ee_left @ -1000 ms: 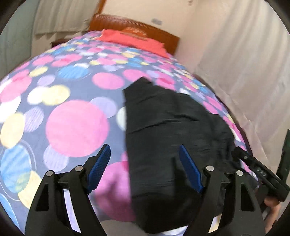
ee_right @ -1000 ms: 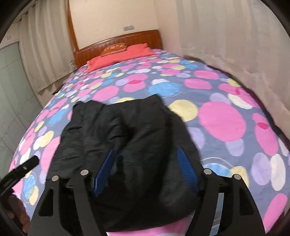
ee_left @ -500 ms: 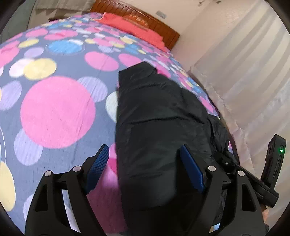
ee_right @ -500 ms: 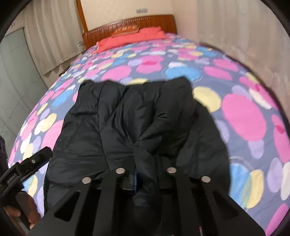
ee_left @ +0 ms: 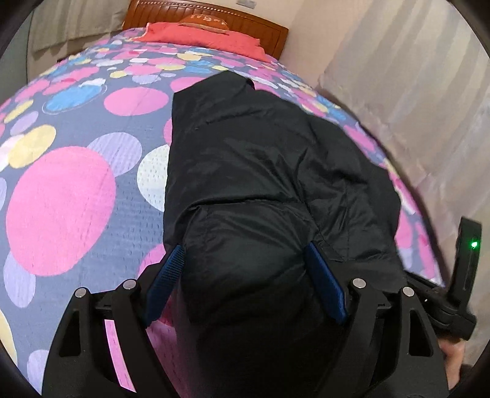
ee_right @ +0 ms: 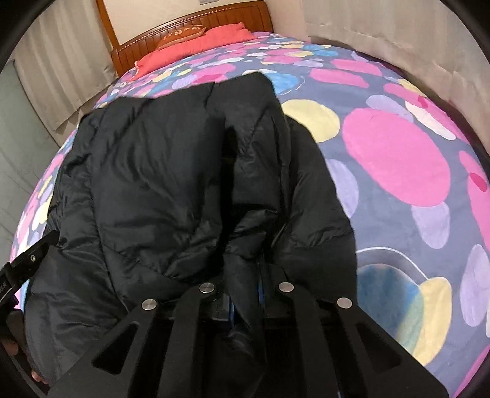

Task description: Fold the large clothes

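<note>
A black puffy jacket (ee_left: 260,159) lies spread on a bed with a spotted bedspread (ee_left: 61,208). My left gripper (ee_left: 245,266) is open and straddles the jacket's bulging near edge, one blue pad (ee_left: 165,275) on each side of the fabric. In the right wrist view the jacket (ee_right: 159,171) fills the middle. My right gripper (ee_right: 245,275) is shut on a bunched fold of it near the front edge, with the pads almost buried in cloth. The right gripper's body (ee_left: 453,306) shows at the left view's right edge. The left gripper's body (ee_right: 24,266) shows at the right view's left edge.
A red pillow (ee_left: 199,36) lies against the wooden headboard (ee_left: 214,18) at the far end. Pale curtains (ee_left: 413,91) hang close along the bed's right side. Bare bedspread (ee_right: 395,162) spreads out on both sides of the jacket.
Both grippers have come down closer to the jacket. The right jaws have shut on a fold of it. The left fingers now stand on either side of its near edge.
</note>
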`<state>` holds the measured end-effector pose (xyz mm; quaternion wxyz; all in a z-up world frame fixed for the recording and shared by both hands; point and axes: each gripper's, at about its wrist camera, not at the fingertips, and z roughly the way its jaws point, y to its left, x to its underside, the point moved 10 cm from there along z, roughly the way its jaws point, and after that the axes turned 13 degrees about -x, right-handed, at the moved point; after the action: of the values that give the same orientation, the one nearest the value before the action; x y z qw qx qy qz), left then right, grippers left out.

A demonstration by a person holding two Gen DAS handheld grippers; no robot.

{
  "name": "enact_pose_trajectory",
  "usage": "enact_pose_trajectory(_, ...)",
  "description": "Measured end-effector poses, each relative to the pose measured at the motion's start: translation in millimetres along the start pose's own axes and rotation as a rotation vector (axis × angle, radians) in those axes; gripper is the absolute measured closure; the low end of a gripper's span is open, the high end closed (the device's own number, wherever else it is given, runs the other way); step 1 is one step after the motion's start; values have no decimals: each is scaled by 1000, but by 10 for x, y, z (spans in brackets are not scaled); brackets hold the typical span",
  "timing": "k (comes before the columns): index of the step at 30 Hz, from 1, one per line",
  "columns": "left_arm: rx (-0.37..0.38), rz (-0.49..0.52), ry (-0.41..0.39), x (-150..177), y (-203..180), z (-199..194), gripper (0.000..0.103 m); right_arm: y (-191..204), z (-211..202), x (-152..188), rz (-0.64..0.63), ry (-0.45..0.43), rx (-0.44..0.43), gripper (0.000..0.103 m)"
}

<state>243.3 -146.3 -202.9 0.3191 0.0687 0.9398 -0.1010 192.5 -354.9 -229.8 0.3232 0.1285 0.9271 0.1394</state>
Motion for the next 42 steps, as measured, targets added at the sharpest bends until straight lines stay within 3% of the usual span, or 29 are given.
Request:
enact_pose_trajectory(6,-54,30,-19,30,2,126,22,-3,89,37,11,-50,-7,95)
enact_pose_trajectory(11,12,-19,-30,26,88,2,22,22,-53,13,20,-57,-24,91)
enact_pose_trajectory(15,45,-77,11,10,237,-159,22,53,-374,-24,11,-38,26,76)
enact_pose_trajectory(19,25,-94,-46,-184,364,-391,22,227,-818,-244,-54,-116,87,75)
enact_pose_trajectory(22,29,-102,-58,-394,342,-483,22,482,-959,-486,-98,-162,54,75)
enact_pose_trajectory(27,12,-99,-80,-735,198,-476,22,842,-743,-911,-174,-171,14,75)
enact_pose_trajectory(29,0,-85,-71,-729,144,-377,22,839,-553,-959,-186,-150,1,75)
enact_pose_trajectory(37,-47,-64,20,-522,19,166,22,581,-23,-780,-166,-57,53,75)
enact_pose_trajectory(42,-105,-12,33,-437,-3,356,11,385,204,-647,-112,-48,54,75)
